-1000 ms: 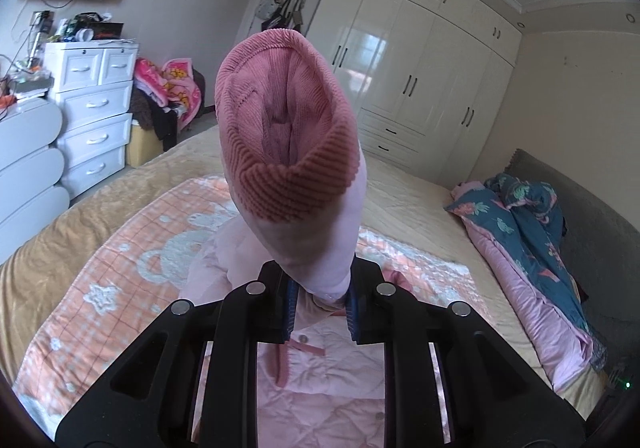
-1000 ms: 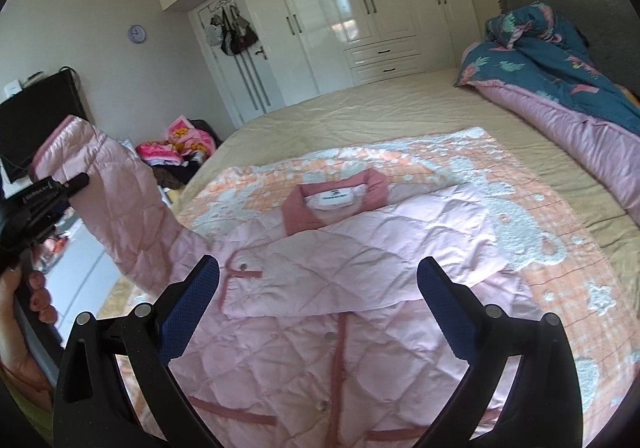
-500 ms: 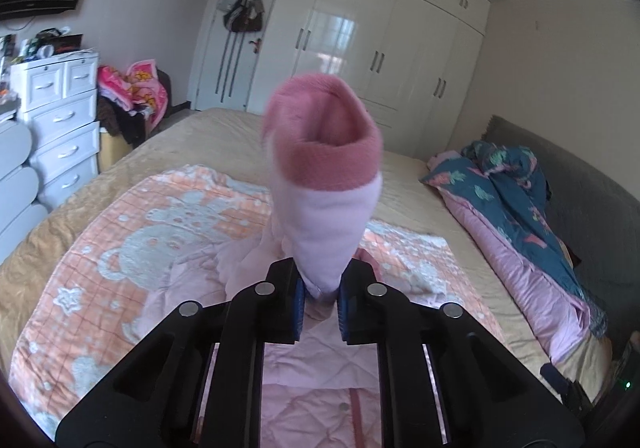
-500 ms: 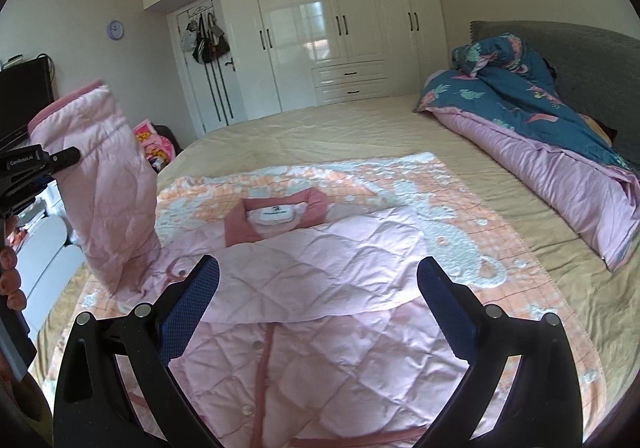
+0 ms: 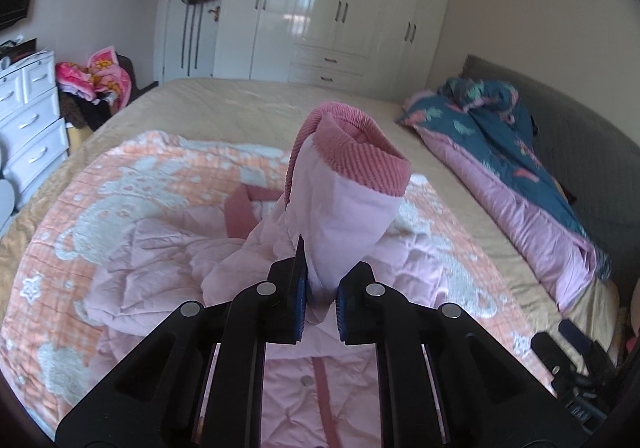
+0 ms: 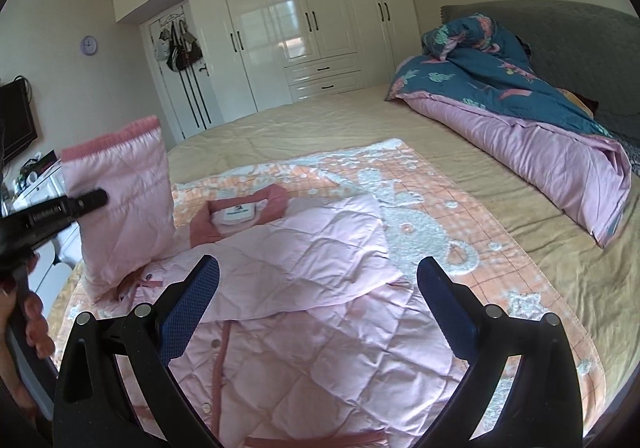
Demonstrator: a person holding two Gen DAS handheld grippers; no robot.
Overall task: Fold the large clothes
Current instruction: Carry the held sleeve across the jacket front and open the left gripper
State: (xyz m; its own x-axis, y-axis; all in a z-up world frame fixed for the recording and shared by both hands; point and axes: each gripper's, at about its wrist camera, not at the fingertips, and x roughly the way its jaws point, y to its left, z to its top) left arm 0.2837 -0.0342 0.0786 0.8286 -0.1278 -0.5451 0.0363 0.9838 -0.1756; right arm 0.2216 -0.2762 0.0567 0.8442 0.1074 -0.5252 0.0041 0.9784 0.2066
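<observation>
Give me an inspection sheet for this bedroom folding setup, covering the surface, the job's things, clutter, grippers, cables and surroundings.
Surface: bed with a tan cover; an orange patterned blanket is spread on it.
Job's things: pink quilted jacket lies front up on the blanket, one sleeve folded across the chest; the other sleeve is lifted, cuff up.
Clutter: rolled blue and pink duvet by the headboard; clothes pile on the floor.
Grippers: left gripper shut on the raised sleeve; right gripper open, above the jacket, holding nothing.
Cables: nothing seen.
Surroundings: white wardrobe, wall clock, hanging bags, white drawers.
</observation>
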